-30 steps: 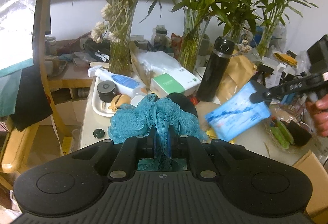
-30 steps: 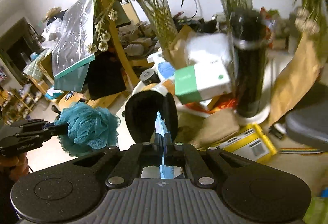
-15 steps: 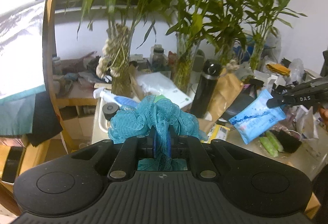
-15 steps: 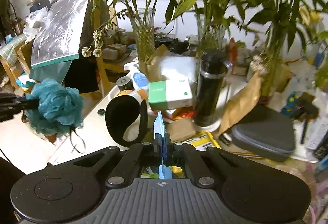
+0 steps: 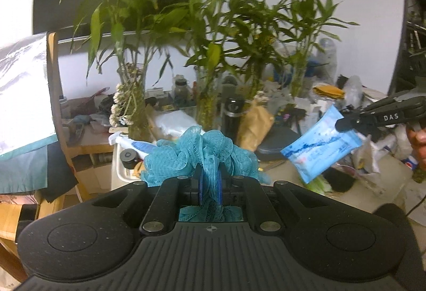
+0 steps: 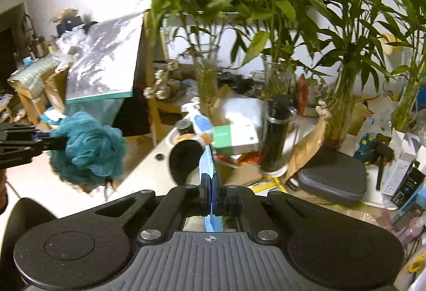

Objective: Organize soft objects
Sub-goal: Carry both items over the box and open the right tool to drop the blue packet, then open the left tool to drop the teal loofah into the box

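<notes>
Lifting higher: teal loofah (image 5: 202,150) and, seemingly, wipes pack (image 5: 320,148) above table (image 6: 149,171).

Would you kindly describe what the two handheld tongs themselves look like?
Both are matte black plastic with ribbed bodies, round side discs, silver pivot screws and blue pads. The left tongs and right tongs match; the right one's side reads "DAS" in white. No cables or sleeves show.

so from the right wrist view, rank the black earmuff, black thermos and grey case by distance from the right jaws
1. Black earmuff, just ahead, slightly left.
2. Black thermos, farther back, right of centre.
3. Grey case, out to the right; too close to the thermos to call.
</notes>
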Motion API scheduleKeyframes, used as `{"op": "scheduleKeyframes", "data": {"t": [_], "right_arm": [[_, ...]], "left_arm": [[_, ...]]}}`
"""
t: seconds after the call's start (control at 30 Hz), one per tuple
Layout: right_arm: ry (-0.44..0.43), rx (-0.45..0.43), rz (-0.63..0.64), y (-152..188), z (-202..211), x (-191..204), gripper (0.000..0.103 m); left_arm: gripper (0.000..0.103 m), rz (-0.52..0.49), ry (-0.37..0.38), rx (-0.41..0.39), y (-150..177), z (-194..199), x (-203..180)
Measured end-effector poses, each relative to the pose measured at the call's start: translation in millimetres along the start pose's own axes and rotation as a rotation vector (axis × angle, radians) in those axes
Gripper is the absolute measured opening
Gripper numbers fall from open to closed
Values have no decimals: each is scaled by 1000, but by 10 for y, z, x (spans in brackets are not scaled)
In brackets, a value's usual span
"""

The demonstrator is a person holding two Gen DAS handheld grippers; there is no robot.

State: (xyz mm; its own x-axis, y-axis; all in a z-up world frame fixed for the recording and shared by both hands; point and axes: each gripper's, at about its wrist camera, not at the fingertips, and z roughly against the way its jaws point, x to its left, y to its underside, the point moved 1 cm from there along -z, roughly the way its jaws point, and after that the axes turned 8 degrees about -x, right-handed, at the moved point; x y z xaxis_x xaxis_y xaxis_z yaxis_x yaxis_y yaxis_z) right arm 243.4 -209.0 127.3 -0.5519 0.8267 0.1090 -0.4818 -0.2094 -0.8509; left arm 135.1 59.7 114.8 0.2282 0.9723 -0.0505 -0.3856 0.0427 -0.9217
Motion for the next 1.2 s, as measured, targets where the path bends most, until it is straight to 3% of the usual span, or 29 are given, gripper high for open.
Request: {"op": "scheduleKeyframes", "data": {"t": [0.43,0.63,0.73,0.8,0.83,0.97,1.2], "right_arm": [[-66,71,-76,588,246,308,3],[-138,137,-245,822,55,362,5],[-84,181,-320,936,-83,220,27],[-18,188,-281,990,-105,178,78],[1,183,-255,1007,-99,173,85],[14,182,-227,1086,-47,131,96],[-15,161,-243,1138,39,70,98]], "left_arm": [[10,-88,57,-9,310,354,-326],[9,-76,76,9,421,397,-364],[9,-72,83,18,463,399,-363],[9,-69,88,27,478,391,-367],[9,-69,91,31,489,388,-370],[9,-65,110,42,526,366,-407],[9,-70,147,73,607,265,-485]]}}
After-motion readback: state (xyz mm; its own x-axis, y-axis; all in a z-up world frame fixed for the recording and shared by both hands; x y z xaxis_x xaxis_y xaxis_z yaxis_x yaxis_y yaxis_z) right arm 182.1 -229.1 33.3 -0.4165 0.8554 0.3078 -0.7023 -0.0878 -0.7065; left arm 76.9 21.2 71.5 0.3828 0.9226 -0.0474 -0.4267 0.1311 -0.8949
